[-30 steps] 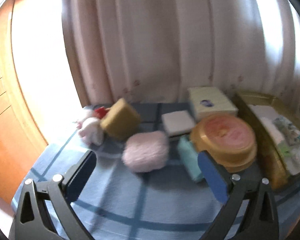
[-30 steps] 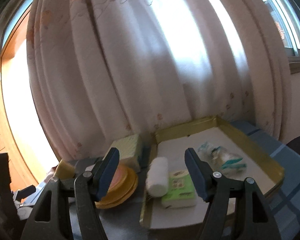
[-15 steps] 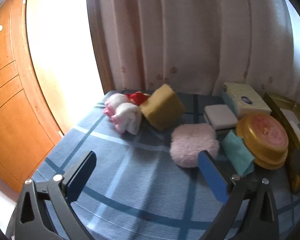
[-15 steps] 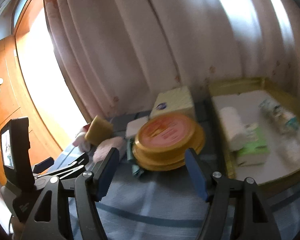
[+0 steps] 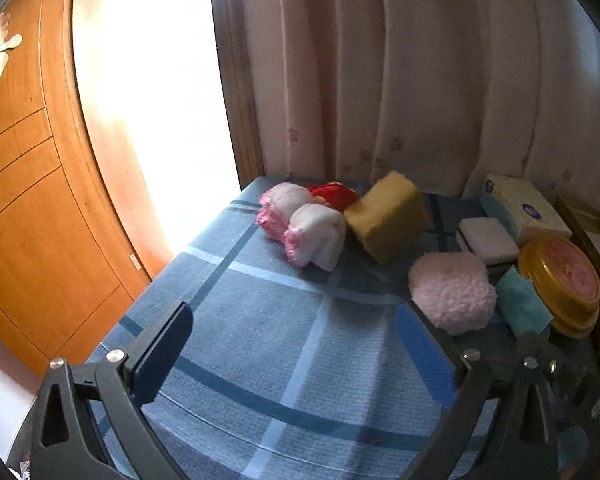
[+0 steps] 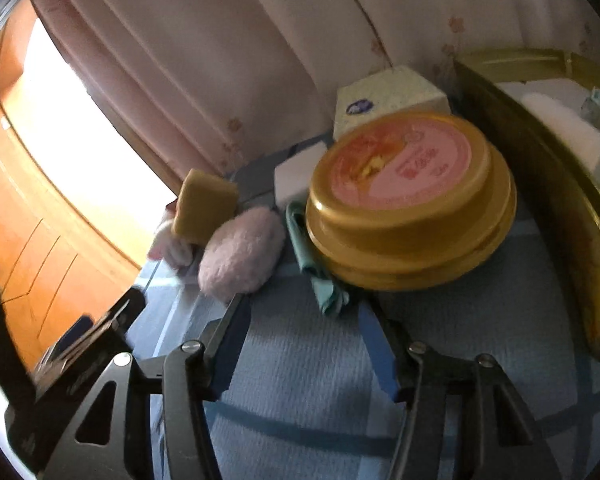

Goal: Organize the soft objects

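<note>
Soft items lie on a blue checked tablecloth (image 5: 284, 320): a pink-and-white plush (image 5: 304, 232), a yellow sponge (image 5: 388, 216), a fluffy pink pad (image 5: 452, 292), a white sponge (image 5: 488, 240) and a teal cloth (image 5: 522, 304). My left gripper (image 5: 296, 344) is open over bare cloth, short of the plush and the pad. My right gripper (image 6: 304, 340) hangs low just before the teal cloth (image 6: 320, 272). Its jaws are closing with nothing between them. The pink pad (image 6: 240, 256) and yellow sponge (image 6: 204, 204) lie to its left.
A round golden tin (image 6: 408, 196) sits on the teal cloth's far end. A tissue box (image 6: 384, 100) stands behind it. A golden tray (image 6: 540, 184) on the right holds a white roll (image 6: 568, 132). Curtains hang behind; a wooden door (image 5: 28, 200) is left of the table.
Both views swung left and down. The right gripper left the tray side and sank toward the tin and teal cloth, its jaws narrowing. The left gripper shifted toward the plush end.
</note>
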Available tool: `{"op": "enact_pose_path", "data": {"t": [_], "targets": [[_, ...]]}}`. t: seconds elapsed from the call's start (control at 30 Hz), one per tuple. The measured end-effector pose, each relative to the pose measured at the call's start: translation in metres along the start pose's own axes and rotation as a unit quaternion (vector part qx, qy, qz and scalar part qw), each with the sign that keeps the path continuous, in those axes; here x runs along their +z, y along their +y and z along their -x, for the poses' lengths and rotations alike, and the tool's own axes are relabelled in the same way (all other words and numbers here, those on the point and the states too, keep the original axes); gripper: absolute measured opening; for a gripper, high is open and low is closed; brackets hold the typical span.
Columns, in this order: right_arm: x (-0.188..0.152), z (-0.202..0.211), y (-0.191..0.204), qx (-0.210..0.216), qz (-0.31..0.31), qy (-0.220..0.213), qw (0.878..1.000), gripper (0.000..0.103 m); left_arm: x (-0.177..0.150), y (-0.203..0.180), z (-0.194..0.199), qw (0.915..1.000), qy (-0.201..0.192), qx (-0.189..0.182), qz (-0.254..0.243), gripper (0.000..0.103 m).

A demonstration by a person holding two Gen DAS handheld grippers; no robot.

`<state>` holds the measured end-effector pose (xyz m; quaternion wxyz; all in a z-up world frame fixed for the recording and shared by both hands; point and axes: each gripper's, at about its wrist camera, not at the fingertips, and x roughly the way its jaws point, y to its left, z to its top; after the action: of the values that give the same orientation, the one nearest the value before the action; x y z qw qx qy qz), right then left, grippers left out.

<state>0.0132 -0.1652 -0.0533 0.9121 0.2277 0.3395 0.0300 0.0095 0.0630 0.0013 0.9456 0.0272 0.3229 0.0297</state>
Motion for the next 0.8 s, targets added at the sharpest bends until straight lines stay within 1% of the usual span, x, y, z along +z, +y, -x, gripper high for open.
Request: {"op": "enact_pose_path", "data": {"t": [0.07,0.13,0.3,0.33,0.37,0.4,0.43,0.5,0.63,0.8], "targets": [[0.005,-0.009,0.002,0.000,-0.013,0.004,1.000,0.058,0.000,0.005,-0.002,1.0000,0.001,-0.002,0.003,0.103],[0.008,-0.013,0.004,-0.009,-0.025,0.001,1.000,0.058,0.001,0.009,-0.004,1.0000,0.003,-0.002,0.006,0.103],[0.011,-0.019,0.009,-0.017,-0.054,-0.011,0.998,0.058,0.001,0.018,-0.011,0.9999,0.007,-0.003,0.008,0.103],[0.012,-0.021,0.011,-0.018,-0.055,-0.012,0.998,0.055,0.001,0.019,-0.012,0.9999,0.008,-0.003,0.008,0.103],[0.012,-0.023,0.011,-0.015,-0.056,-0.010,0.998,0.049,0.001,0.020,-0.013,0.9999,0.008,-0.002,0.007,0.103],[0.012,-0.028,0.011,-0.008,-0.058,-0.001,0.998,0.030,0.001,0.021,-0.015,0.9999,0.010,-0.001,0.007,0.103],[0.012,-0.032,0.009,0.002,-0.062,0.010,0.998,0.015,0.001,0.022,-0.016,0.9999,0.011,-0.002,0.008,0.103],[0.011,-0.036,0.006,0.019,-0.069,0.019,0.997,0.004,0.001,0.024,-0.018,0.9998,0.015,-0.006,0.009,0.103],[0.007,-0.031,0.003,0.052,-0.057,0.036,0.996,0.003,0.002,0.025,-0.020,0.9997,0.019,-0.010,0.011,0.103],[-0.002,-0.008,0.009,0.068,-0.005,0.030,0.997,0.003,0.003,0.017,-0.023,0.9991,0.027,-0.031,0.011,0.103]]}}
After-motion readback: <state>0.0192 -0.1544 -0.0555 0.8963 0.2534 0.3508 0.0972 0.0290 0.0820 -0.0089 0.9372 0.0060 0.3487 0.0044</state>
